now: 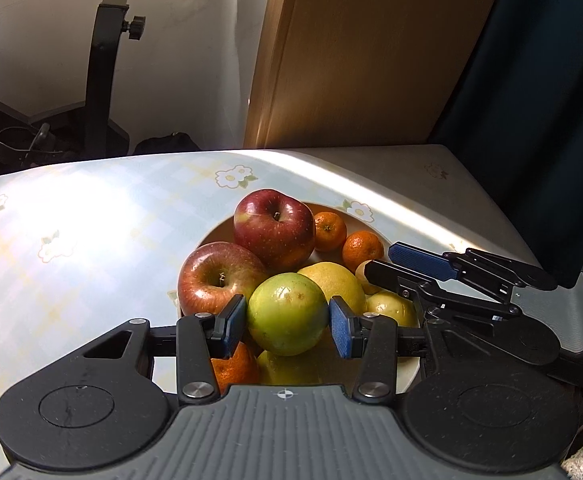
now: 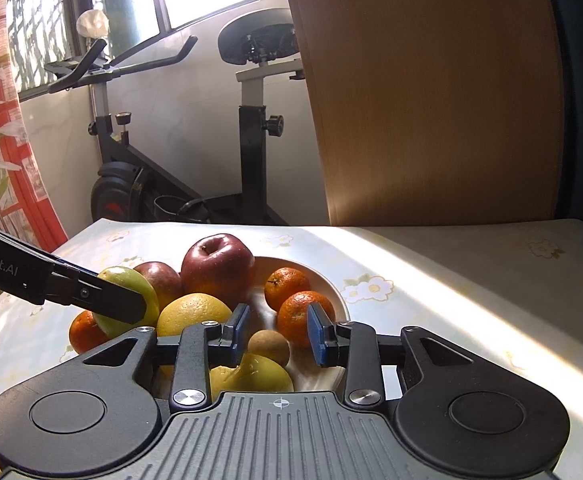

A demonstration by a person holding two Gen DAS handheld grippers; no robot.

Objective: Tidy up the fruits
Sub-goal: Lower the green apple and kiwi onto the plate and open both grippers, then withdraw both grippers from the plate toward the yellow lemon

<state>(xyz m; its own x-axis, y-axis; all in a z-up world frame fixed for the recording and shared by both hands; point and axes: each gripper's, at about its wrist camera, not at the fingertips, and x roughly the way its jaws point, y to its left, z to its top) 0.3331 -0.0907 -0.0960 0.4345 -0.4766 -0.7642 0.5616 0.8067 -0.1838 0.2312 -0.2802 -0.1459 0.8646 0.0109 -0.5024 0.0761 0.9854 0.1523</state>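
left gripper [image 1: 287, 326]: black two-finger tool, blue pads clamped on a round green apple-like fruit [image 1: 287, 314], held over the pile.
right gripper [image 2: 277, 334]: jaws part-spread, nothing gripped; a small round tan fruit [image 2: 268, 343] sits between them, pads clear of it.
where: all fruit sits heaped in a shallow white bowl [image 2: 331, 286] on a floral plastic tablecloth [image 1: 91, 220].
handling: green fruit looks firm, smooth, moderately heavy; waxy skin may slip, so grip across the widest middle. Tan fruit looks light and likely to roll.
neighbours: two red apples [image 1: 273, 230], small orange mandarins [image 2: 305, 316], yellow citrus [image 2: 193, 312].
text: "Robot.AI" on the left gripper's arm, seen from the right wrist.
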